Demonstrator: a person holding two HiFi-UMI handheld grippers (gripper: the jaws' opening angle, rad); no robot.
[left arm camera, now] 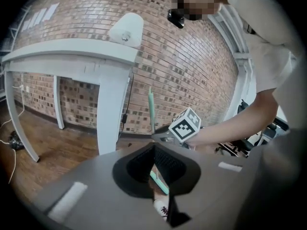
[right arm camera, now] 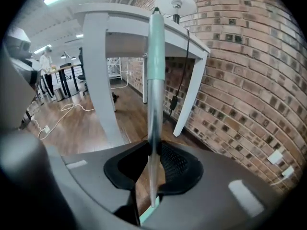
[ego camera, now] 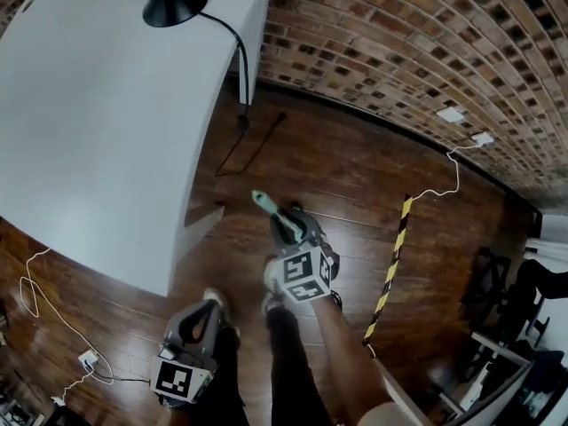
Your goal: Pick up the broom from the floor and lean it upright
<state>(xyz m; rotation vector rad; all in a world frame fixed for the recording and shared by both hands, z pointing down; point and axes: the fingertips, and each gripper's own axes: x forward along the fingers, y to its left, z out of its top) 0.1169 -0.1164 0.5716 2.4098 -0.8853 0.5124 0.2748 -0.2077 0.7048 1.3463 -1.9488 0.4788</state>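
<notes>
Right tongs (right arm camera: 152,148) clamp broom (right arm camera: 156,56) (left tongs (left arm camera: 154,148) closed, empty).

No readable text or numbers — none anywhere.

In head view, broom (ego camera: 264,203) shaft below right gripper (ego camera: 289,225) is hidden by it; brush end isn't made out in any view. Top of lamp (ego camera: 173,0) & table (ego camera: 89,105) are cut off by pic edges.
</notes>
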